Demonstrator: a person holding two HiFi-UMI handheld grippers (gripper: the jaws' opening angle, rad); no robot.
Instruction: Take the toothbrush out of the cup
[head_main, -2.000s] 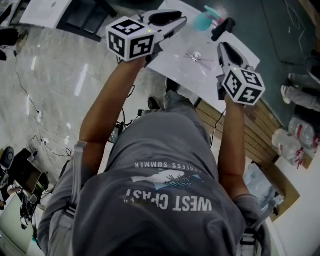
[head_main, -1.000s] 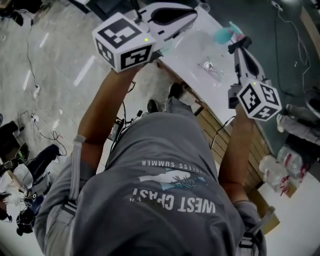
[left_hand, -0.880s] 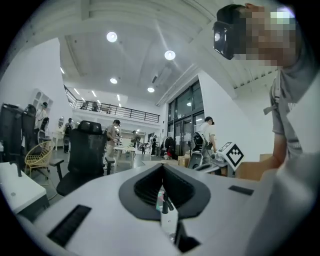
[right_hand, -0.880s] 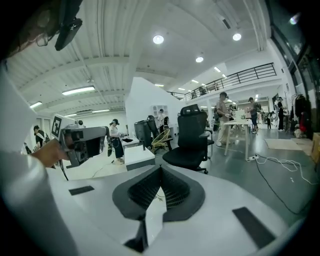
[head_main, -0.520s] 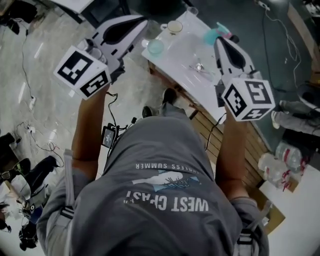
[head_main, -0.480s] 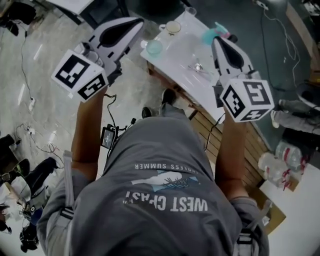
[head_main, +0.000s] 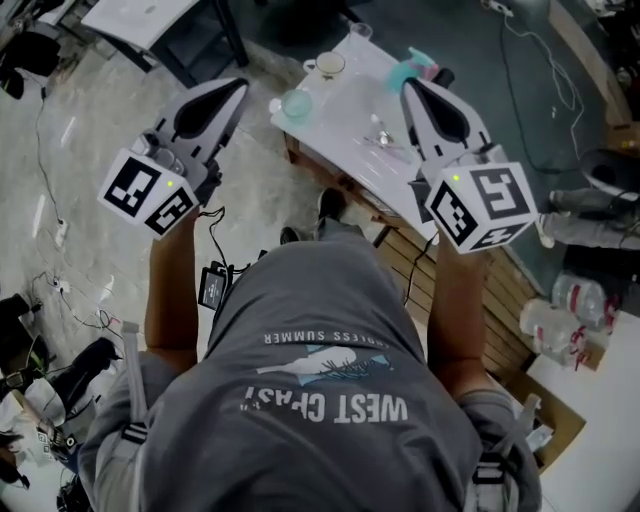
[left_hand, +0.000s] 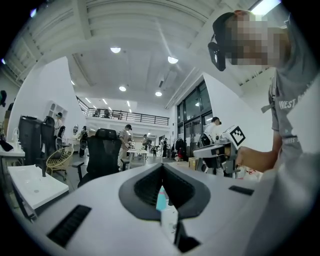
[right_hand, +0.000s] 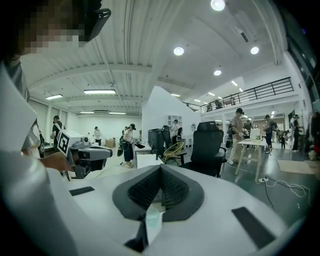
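L claw (head_main: 238, 88) is fully closed, jaws pressed tip to tip w/ nothing between them; its own view shows the dark pads (left_hand: 150, 187) meeting in a tight V. R claw (head_main: 408, 86) looks the same: jaws together, nothing gripped, pads (right_hand: 172, 189) meeting in a V. Both are held up in front of the person, well apart from each other, each marker cube close to the wrist.

Teal cup (head_main: 403, 72) stands just ahead of R claw's tips, not touching them, and well off to the right of L claw. Toothbrush (head_main: 416, 54) is in the cup and shows only as a thin teal/pink bit at the rim, too small to give more detail. Cup sits on a white table (head_main: 345, 115), which runs beneath R claw's front end.

L claw hangs left of the table's edge, over the pale floor (head_main: 80, 130). Between the two claws, closer to L's tip, is a clear bluish glass (head_main: 296, 103). Beyond it is a white mug (head_main: 325, 65) w/ a beige inside. A small shiny item (head_main: 380, 135) lies just left of R claw's jaws; can't tell what it is.

Across the gap, each claw's camera picks up the other claw at about the same height.
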